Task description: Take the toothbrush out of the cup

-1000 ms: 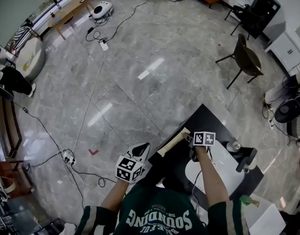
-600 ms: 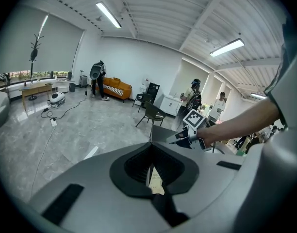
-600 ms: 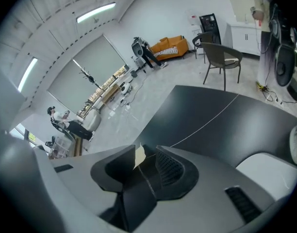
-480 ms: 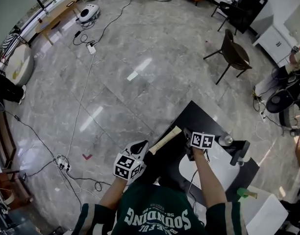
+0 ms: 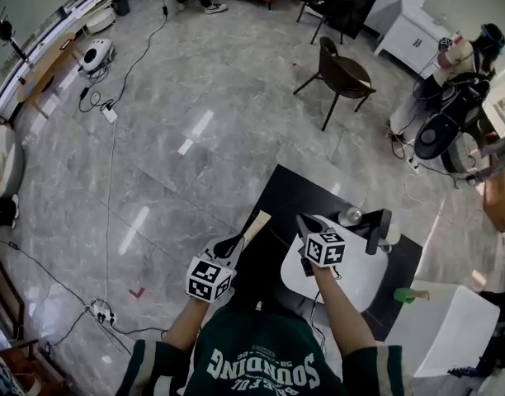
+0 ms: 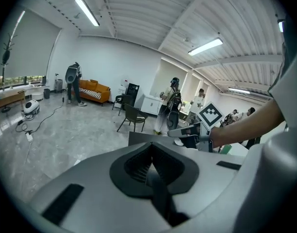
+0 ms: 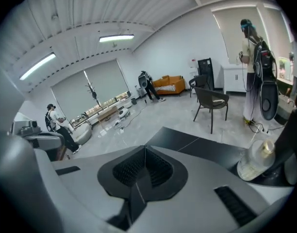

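**Both grippers closed and empty over the black worktop**

Head view: the person stands at the near side of a black worktop [image 5: 295, 190]. The left gripper [image 5: 234, 242] is held at the worktop's left edge, close to a pale wooden strip [image 5: 257, 222] that lies along that edge. The right gripper [image 5: 304, 222] is held over the left end of a white tray [image 5: 357, 287] and points away from the person. Past it, at the tray's far side, stands a clear container [image 5: 349, 216], with a black upright piece [image 5: 376, 231] just beside it on the right. A small green object [image 5: 405, 294] lies near the worktop's right corner. The toothbrush cannot be made out here; if it is in the container, it is too small to tell.

Left gripper view: this gripper's jaws sit pad against pad with nothing between them. Beyond them the right gripper and its forearm reach in from the right above the worktop. A dark chair [image 6: 133, 116] stands on the grey floor behind.

Right gripper view: the jaws have just been closing and now meet, with nothing caught between them. The clear container stands at the lower right, apart from the jaws and off to their side. No toothbrush shows in it from this angle.
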Tool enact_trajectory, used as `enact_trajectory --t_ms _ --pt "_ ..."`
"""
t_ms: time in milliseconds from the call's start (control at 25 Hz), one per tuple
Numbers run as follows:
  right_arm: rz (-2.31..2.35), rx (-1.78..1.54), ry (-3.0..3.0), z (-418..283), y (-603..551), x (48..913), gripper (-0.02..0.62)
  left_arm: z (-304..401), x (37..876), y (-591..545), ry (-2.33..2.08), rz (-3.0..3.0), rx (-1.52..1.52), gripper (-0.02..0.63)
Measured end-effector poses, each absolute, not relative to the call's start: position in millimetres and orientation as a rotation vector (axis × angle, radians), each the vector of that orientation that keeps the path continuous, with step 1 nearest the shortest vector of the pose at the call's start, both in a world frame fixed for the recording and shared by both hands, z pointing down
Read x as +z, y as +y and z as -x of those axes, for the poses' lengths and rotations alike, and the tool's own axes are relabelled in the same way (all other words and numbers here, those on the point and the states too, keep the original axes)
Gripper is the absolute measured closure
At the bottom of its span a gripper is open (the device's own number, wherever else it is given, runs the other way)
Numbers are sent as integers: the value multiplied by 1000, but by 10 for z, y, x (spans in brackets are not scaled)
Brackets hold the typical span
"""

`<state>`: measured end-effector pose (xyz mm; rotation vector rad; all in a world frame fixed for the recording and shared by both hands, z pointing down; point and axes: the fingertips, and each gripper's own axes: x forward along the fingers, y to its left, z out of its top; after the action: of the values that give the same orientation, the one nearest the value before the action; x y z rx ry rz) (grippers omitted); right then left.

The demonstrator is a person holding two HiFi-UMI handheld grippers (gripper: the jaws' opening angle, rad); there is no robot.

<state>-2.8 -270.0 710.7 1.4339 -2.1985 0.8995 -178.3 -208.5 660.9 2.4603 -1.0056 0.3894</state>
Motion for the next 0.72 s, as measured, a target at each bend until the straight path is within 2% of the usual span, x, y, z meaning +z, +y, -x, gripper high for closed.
enact_trajectory --t_ms 440,720 --pt "-1503 600 -2264 -288 -2289 6656 554 1060 6486 -2078 -855 -2573 407 595" --pt "-1542 546 -2288 -594 -2033 6433 554 594 6292 -1949 -834 -2611 399 595"
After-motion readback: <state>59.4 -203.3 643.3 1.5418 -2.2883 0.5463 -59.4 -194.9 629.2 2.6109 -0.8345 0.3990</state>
